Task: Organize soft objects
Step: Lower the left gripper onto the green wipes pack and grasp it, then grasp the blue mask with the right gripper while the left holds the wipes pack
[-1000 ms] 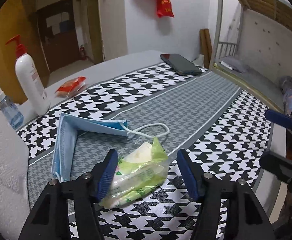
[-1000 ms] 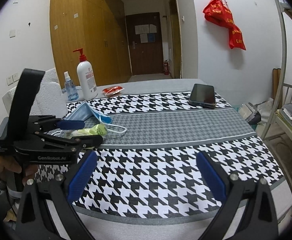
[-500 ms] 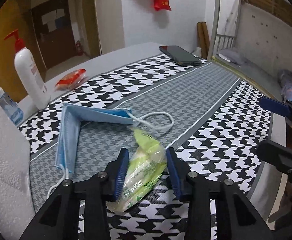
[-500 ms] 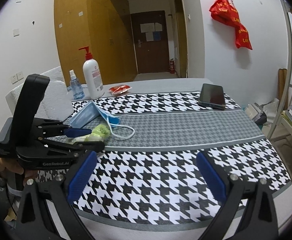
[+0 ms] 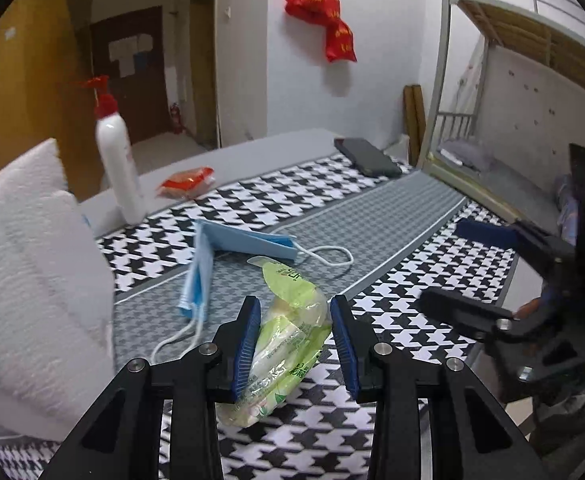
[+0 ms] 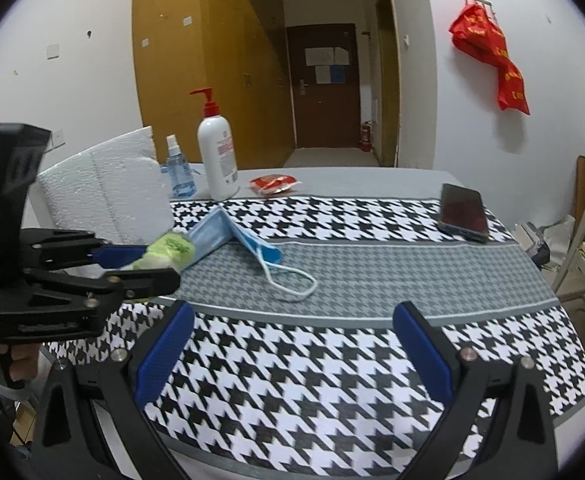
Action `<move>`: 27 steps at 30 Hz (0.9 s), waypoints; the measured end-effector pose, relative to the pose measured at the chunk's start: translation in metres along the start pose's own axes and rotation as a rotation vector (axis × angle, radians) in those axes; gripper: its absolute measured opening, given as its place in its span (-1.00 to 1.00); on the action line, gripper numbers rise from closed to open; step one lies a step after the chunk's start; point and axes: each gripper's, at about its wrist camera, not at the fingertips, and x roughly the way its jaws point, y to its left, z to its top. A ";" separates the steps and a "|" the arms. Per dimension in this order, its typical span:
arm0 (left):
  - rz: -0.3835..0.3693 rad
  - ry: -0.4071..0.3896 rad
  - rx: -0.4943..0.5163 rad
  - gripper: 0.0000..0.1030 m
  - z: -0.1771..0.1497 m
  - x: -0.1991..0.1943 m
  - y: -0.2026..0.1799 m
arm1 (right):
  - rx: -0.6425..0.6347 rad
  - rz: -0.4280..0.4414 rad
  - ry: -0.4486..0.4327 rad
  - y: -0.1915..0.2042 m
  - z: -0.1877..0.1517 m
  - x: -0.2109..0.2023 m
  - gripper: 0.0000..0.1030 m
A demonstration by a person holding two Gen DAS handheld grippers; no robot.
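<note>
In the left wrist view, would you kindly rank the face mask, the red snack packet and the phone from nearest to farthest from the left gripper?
From the left gripper, shut on the green tissue pack:
1. Face mask, just ahead, slightly left.
2. Red snack packet, farther back on the left, beside the pump bottle.
3. Phone, far right corner.

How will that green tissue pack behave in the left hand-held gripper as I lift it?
The green tissue pack probably squashes rather than resists: its wrapper bulges between the left hand-held gripper pads. The glossy film may be slippery. It looks light, but its free ends stick out beyond the pads, so it could sag or swivel.
</note>
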 end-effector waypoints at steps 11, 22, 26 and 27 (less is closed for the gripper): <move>0.053 -0.078 -0.072 -0.25 -0.009 -0.022 0.019 | -0.062 0.023 0.013 0.026 0.017 0.013 0.96; 0.092 -0.128 -0.134 -0.26 -0.018 -0.034 0.037 | -0.157 0.055 0.108 0.048 0.043 0.052 0.90; 0.086 -0.133 -0.133 -0.26 -0.018 -0.032 0.039 | -0.209 0.046 0.155 0.053 0.047 0.067 0.67; 0.084 -0.134 -0.133 -0.26 -0.018 -0.031 0.039 | -0.226 0.046 0.168 0.055 0.048 0.072 0.59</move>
